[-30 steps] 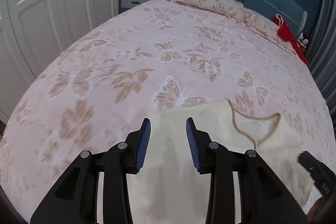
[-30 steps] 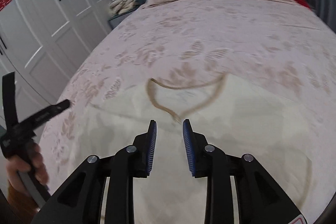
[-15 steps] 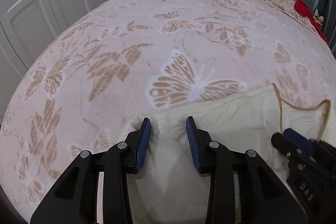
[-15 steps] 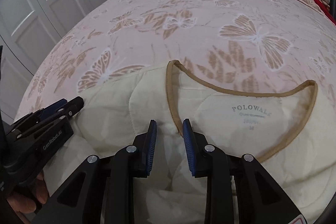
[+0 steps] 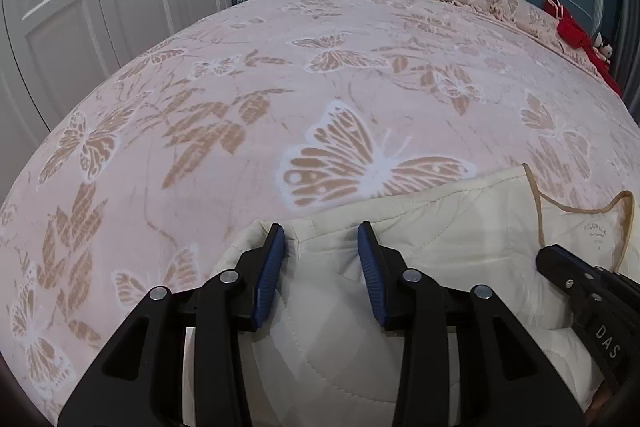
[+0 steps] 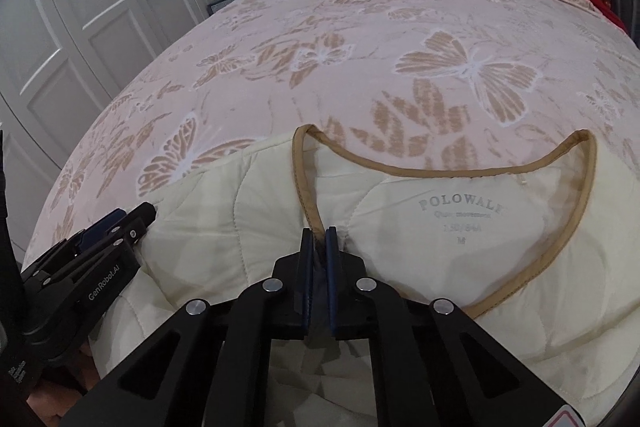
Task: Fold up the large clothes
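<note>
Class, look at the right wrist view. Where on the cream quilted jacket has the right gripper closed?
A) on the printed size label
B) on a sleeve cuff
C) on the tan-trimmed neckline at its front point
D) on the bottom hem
C: the right gripper is shut on the tan trim where the neckline of the cream jacket comes to its V, beside the printed label.

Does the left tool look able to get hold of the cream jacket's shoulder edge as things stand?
Probably yes. The left tool is open, its fingers straddling the cream jacket at the shoulder edge with nothing between them. The right tool is shut on the neckline trim, off to the side.
</note>
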Demonstrator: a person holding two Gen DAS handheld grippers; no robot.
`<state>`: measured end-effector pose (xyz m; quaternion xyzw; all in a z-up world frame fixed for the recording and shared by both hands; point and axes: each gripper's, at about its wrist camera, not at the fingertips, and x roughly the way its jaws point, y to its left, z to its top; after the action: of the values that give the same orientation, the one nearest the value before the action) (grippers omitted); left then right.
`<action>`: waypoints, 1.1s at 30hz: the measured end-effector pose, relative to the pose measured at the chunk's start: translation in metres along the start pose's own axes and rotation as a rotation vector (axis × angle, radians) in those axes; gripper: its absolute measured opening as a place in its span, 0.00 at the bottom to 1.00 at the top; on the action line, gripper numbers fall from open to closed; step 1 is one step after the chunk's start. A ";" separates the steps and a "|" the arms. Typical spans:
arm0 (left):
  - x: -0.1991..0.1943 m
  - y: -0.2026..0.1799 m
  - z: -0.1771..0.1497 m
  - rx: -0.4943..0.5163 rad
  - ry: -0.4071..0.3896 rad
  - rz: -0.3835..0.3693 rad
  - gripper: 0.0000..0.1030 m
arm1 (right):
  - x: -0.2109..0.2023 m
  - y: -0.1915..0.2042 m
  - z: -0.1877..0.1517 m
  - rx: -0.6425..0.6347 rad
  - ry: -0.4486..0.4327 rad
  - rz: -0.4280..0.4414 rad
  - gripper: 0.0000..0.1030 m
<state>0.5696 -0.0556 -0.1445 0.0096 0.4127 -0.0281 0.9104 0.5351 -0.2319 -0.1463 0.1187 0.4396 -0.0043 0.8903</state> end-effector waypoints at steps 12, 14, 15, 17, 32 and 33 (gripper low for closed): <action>-0.013 -0.003 0.007 0.044 0.066 0.024 0.46 | -0.075 -0.066 -0.011 0.186 -0.081 -0.089 0.06; -0.035 -0.007 0.008 0.042 0.062 0.014 0.53 | -0.103 -0.103 -0.017 0.227 -0.094 -0.148 0.10; -0.046 -0.012 0.009 0.037 0.053 -0.006 0.56 | -0.115 -0.125 -0.019 0.244 -0.095 -0.184 0.11; -0.065 -0.032 0.014 0.025 0.043 -0.086 0.59 | -0.130 -0.162 -0.021 0.285 -0.092 -0.230 0.13; -0.022 -0.260 0.009 0.214 0.207 -0.333 0.55 | -0.111 -0.242 -0.029 0.353 -0.056 -0.262 0.35; -0.017 -0.265 0.006 0.236 0.218 -0.307 0.42 | -0.109 -0.240 -0.031 0.337 -0.062 -0.273 0.34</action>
<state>0.5477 -0.3196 -0.1263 0.0562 0.4990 -0.2136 0.8380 0.4168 -0.4685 -0.1288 0.2052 0.4172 -0.2020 0.8620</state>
